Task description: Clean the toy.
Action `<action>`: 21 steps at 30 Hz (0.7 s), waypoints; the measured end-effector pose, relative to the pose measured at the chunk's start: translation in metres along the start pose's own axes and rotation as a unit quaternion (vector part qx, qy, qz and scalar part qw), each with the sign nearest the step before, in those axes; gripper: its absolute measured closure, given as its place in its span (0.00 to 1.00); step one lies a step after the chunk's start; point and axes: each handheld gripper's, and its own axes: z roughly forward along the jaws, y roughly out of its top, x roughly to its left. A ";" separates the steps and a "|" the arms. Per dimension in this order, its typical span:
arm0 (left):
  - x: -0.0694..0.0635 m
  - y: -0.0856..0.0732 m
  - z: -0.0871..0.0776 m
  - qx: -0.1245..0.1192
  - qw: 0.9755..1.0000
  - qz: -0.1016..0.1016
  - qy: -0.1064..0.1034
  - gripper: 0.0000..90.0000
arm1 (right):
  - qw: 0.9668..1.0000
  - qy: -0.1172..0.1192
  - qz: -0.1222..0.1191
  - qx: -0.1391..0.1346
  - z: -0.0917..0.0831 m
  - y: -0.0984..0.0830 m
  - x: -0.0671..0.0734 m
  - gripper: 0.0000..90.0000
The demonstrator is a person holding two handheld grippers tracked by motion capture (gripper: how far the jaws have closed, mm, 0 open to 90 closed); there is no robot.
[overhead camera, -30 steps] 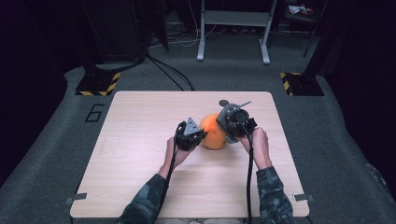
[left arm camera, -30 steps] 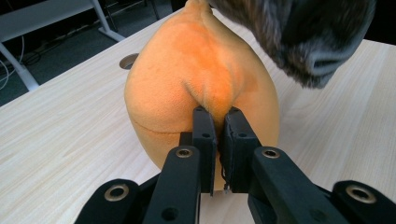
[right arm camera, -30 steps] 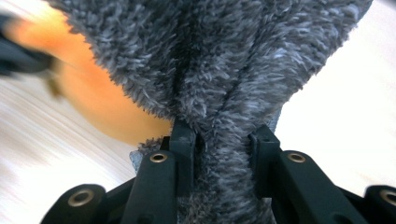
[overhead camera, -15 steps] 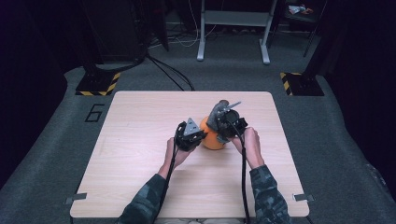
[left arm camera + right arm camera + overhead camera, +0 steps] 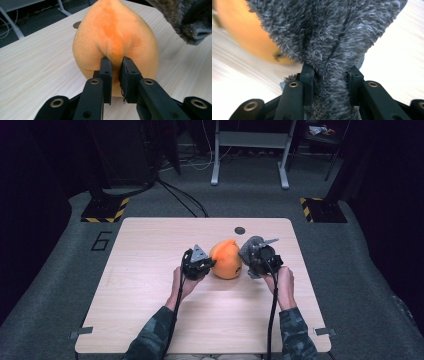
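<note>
An orange pear-shaped plush toy [image 5: 227, 261] [image 5: 115, 32] stands at the middle of the wooden table [image 5: 150, 320]. My left gripper [image 5: 206, 265] [image 5: 116, 61] is at its left side, pinching a fold of the orange fabric. Its jaws have just been opening a little, with the fold still between the pads. My right gripper [image 5: 248, 260] [image 5: 332, 71] is at the toy's right side, shut on a bunched grey furry piece [image 5: 251, 246] [image 5: 324, 30] [image 5: 187, 17]. The grey piece hangs just beside the toy, whose orange surface [image 5: 244, 32] shows blurred behind it.
A small dark round hole [image 5: 240, 230] lies in the tabletop behind the toy. Bare wood stretches to the left and toward the front edge. Beyond the table stand yellow-and-black striped bases [image 5: 106, 211] [image 5: 320, 209] and a metal frame [image 5: 250, 155].
My right gripper, with the grey furry piece in it, has come off the top of the orange toy, rightward and down. The left gripper has stayed put.
</note>
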 end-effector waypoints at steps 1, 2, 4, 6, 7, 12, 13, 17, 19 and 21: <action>0.002 -0.001 -0.001 0.002 1.000 -0.002 0.002 0.87 | 1.000 0.000 0.004 0.003 0.002 -0.004 -0.002 0.73; 0.003 -0.002 -0.001 0.005 1.000 -0.008 0.005 0.84 | 1.000 0.002 0.014 0.010 0.004 -0.010 -0.005 0.72; 0.005 -0.003 -0.002 0.005 1.000 -0.011 0.008 0.82 | 1.000 -0.004 0.018 0.014 0.007 -0.015 -0.007 0.72; 0.010 -0.007 -0.002 0.016 1.000 -0.019 0.016 0.71 | 0.999 -0.004 0.029 0.021 0.015 -0.030 -0.013 0.70; 0.012 -0.009 -0.002 0.018 0.999 -0.020 0.020 0.70 | 0.999 -0.006 0.035 0.022 0.017 -0.034 -0.014 0.70; 0.019 -0.015 -0.003 0.023 0.999 -0.034 0.034 0.60 | 0.998 -0.006 0.050 0.035 0.031 -0.052 -0.018 0.61; 0.020 -0.015 -0.003 0.027 0.998 -0.032 0.039 0.58 | 0.998 -0.005 0.054 0.037 0.034 -0.054 -0.018 0.61; 0.028 -0.020 -0.004 0.042 0.997 -0.044 0.050 0.50 | 0.996 0.001 0.073 0.047 0.041 -0.061 -0.019 0.50; 0.032 -0.023 -0.006 0.053 0.996 -0.050 0.055 0.46 | 0.997 -0.001 0.070 0.039 0.042 -0.063 -0.020 0.42; 0.037 -0.027 -0.008 0.057 0.994 -0.063 0.062 0.41 | 0.997 0.007 0.076 0.032 0.040 -0.065 -0.020 0.31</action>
